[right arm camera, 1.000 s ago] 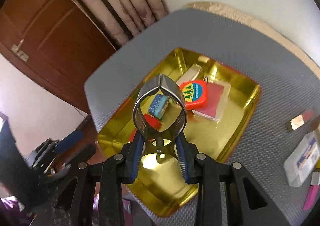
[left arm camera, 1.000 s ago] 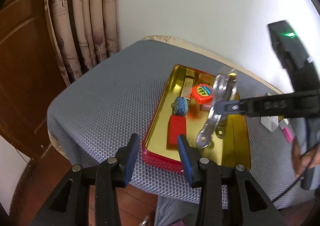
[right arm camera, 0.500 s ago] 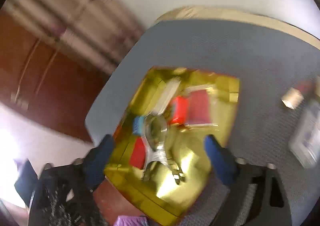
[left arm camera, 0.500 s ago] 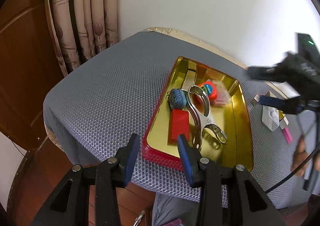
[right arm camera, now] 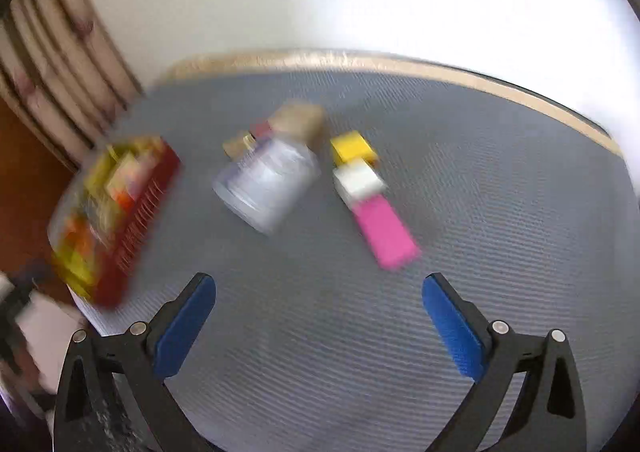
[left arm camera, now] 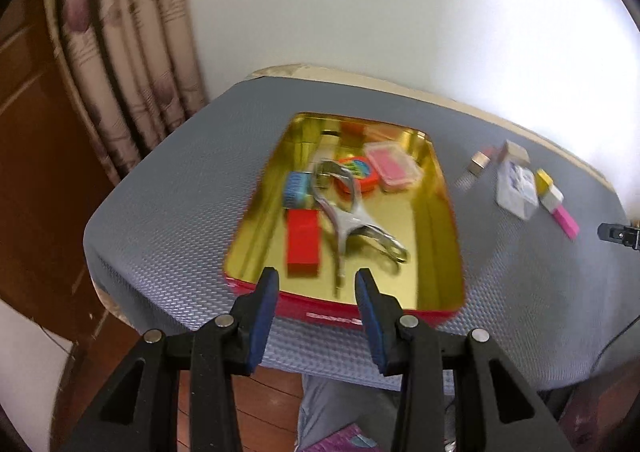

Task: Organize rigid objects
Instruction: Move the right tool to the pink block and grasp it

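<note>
Resting inside the gold-lined rectangular tin tray with red outer walls (left arm camera: 440,195), the shiny metal tongs-like clip (left arm camera: 348,215) lies free near the middle, touching no hand-held gripper. Left of the clip in the tray lie a red rectangular block (left arm camera: 303,244) and a small blue round item (left arm camera: 296,189); behind the clip sit an orange round tape measure (left arm camera: 360,171) and a clear flat case with a pink insert (left arm camera: 394,169). The tray stands on the grey textured table (left arm camera: 172,187). The left hand-held gripper (left arm camera: 316,316) hovers at the tray's near wall, jaws partly apart and empty. Right of the tray, a clear plastic box (right arm camera: 266,181), a yellow cube (right arm camera: 352,147), a white cube (right arm camera: 358,181) and a pink flat bar (right arm camera: 386,234) lie on the table. The right hand-held gripper (right arm camera: 320,326) hangs above bare table near them, jaws opening wide, nothing between them.
</note>
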